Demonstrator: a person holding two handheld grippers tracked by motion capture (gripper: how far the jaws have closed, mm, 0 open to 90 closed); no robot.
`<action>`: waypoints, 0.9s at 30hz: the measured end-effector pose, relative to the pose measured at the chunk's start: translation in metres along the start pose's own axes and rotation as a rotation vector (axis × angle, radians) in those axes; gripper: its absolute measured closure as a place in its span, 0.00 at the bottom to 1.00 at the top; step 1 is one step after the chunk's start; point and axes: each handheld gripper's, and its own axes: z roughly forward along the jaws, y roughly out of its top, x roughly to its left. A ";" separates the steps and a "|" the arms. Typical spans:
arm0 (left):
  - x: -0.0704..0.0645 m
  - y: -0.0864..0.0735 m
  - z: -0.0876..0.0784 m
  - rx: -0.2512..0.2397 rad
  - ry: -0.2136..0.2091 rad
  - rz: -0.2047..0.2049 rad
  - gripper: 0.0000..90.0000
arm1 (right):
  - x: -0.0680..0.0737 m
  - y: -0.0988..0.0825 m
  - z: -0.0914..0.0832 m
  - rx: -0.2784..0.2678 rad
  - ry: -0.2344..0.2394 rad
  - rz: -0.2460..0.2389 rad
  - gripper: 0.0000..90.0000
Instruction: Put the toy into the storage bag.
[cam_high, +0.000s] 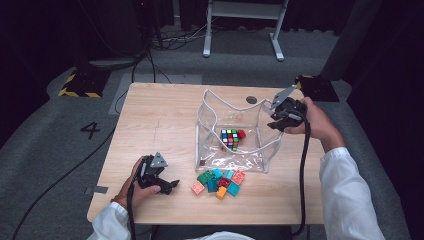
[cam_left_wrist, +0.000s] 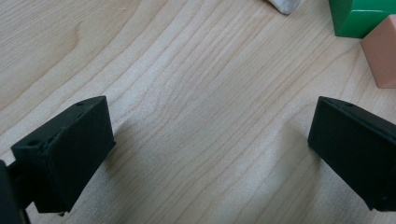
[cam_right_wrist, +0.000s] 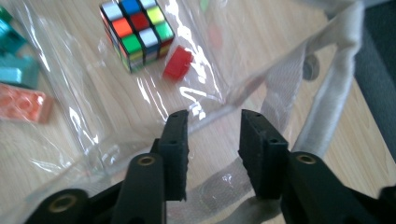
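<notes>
From above I see my right gripper at the right rim of the clear plastic bag, which stands open toward the far right part of the table. Inside the bag a colour cube lies on its floor with a red brick touching its right side. A cluster of loose bricks sits just in front of the bag, toward the table's near edge. My left gripper rests on the table near the near-left corner, just left of those bricks, its jaws pointing toward them.
</notes>
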 end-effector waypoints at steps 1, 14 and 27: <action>0.000 0.000 0.000 0.000 0.000 0.000 0.00 | 0.000 -0.001 -0.002 -0.034 -0.001 0.004 0.67; 0.000 0.000 0.000 0.000 0.000 0.000 0.00 | 0.010 -0.032 -0.032 -0.349 -0.008 0.162 0.49; 0.000 0.000 0.000 0.000 0.000 0.000 0.00 | 0.035 -0.066 -0.064 -0.542 -0.084 0.239 0.31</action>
